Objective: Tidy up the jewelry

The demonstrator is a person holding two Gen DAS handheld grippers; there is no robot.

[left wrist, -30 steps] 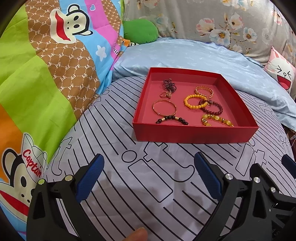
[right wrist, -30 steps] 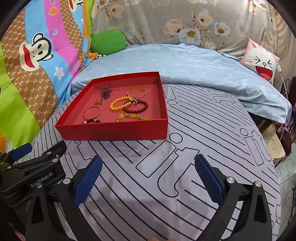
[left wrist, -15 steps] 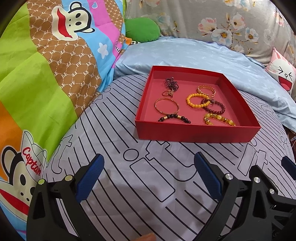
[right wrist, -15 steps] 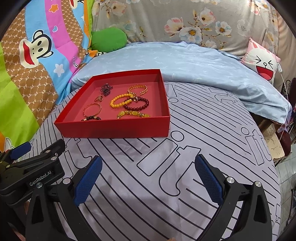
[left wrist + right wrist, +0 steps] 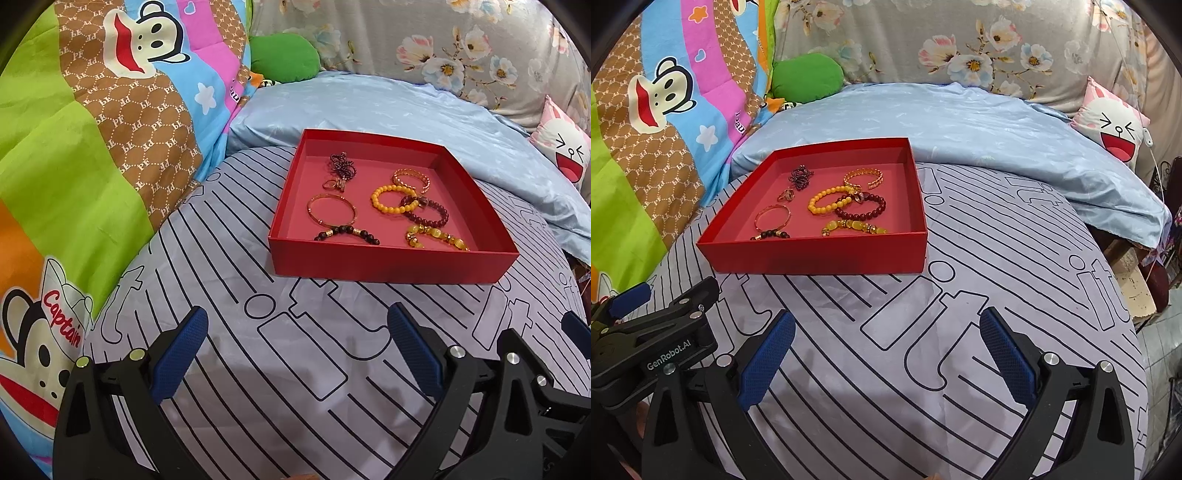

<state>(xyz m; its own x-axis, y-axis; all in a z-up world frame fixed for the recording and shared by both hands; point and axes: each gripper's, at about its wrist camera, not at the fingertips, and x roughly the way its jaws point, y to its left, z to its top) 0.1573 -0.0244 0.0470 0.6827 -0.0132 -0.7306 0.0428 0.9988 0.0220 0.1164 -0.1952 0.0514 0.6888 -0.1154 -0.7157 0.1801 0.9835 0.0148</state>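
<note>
A red shallow box [image 5: 391, 264] [image 5: 812, 258] sits on the striped bedspread. Inside lie several pieces of jewelry: a thin gold bangle [image 5: 332, 210] [image 5: 772, 218], a yellow bead bracelet [image 5: 388, 199] [image 5: 827, 199], a dark red bead bracelet [image 5: 428, 214] [image 5: 860, 208], a gold chain bracelet [image 5: 410, 178] [image 5: 863, 177], a dark bead strand [image 5: 347, 233], an amber bead strand [image 5: 436, 236] [image 5: 853, 227], a dark chain [image 5: 341, 164] [image 5: 801, 176] and rings [image 5: 332, 184]. My left gripper [image 5: 295, 347] is open and empty, short of the box. My right gripper [image 5: 886, 347] is open and empty too.
A light blue pillow [image 5: 960, 122] lies behind the box. A colourful monkey-print quilt [image 5: 74, 147] rises on the left. A green cushion [image 5: 807, 77] and a white cartoon cushion [image 5: 1112, 125] lie at the back. The bed's edge drops off at the right [image 5: 1137, 295].
Both grippers have drifted slightly; the box sits a little lower and nearer in both views. The jaws stay open.
</note>
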